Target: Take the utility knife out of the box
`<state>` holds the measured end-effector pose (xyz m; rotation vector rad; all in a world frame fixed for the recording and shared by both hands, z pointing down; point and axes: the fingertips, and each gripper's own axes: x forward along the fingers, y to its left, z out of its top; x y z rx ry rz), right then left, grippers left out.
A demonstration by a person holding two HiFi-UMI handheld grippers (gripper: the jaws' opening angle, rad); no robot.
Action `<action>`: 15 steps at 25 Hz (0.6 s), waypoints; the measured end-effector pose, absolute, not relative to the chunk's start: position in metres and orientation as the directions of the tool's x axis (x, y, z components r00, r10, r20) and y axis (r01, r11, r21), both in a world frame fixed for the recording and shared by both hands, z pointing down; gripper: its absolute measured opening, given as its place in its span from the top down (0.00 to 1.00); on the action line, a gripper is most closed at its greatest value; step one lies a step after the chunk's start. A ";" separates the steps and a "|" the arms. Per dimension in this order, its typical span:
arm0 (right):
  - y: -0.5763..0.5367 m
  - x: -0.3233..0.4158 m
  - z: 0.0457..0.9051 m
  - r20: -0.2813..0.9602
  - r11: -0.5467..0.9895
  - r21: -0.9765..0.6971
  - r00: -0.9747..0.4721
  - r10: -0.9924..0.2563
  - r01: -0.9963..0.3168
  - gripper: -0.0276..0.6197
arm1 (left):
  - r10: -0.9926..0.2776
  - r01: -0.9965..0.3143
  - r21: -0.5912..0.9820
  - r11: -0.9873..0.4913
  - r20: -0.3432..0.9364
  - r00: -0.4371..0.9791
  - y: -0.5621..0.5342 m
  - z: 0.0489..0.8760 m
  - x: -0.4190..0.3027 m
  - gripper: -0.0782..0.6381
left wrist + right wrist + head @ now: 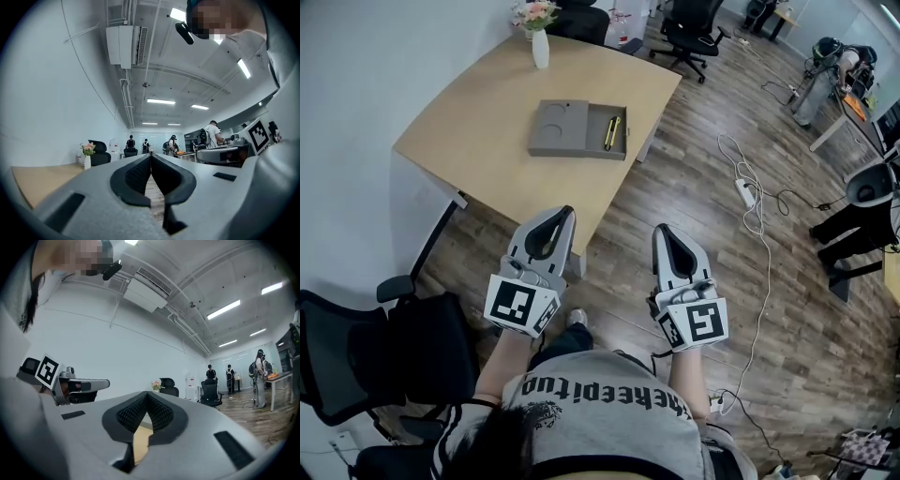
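both the left tool (566, 213) and the right tool (662, 229) are held clenched and empty, well short of the surface (478, 141). the utility knife (611, 132) is seen in the right-hand compartment of the box (562, 129), ahead between both tools, its long axis pointed away from the person; neither tool is judged clearly nearer.

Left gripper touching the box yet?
Apart. The head view shows the left gripper, jaws shut, near the edge of the table, with a wide stretch of bare tabletop between its tips and the box.
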<state>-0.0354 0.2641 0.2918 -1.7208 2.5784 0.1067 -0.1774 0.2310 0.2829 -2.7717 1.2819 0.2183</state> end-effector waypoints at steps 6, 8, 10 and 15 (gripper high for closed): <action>0.240 -0.041 0.294 -0.064 0.373 0.042 -0.375 -0.925 -0.927 0.95 | -0.736 -0.746 -0.009 -0.666 -0.159 0.659 0.204 0.286 -0.178 0.87; 0.233 -0.042 0.296 -0.062 0.366 0.042 -0.368 -0.928 -0.930 0.95 | -0.730 -0.740 -0.006 -0.673 -0.157 0.665 0.195 0.288 -0.178 0.87; 0.225 -0.042 0.296 -0.064 0.353 0.037 -0.355 -0.933 -0.935 0.95 | -0.724 -0.733 -0.005 -0.680 -0.156 0.672 0.187 0.289 -0.179 0.87; 0.210 -0.046 0.298 -0.065 0.333 0.028 -0.335 -0.940 -0.942 0.95 | -0.709 -0.718 -0.002 -0.696 -0.158 0.687 0.169 0.291 -0.182 0.87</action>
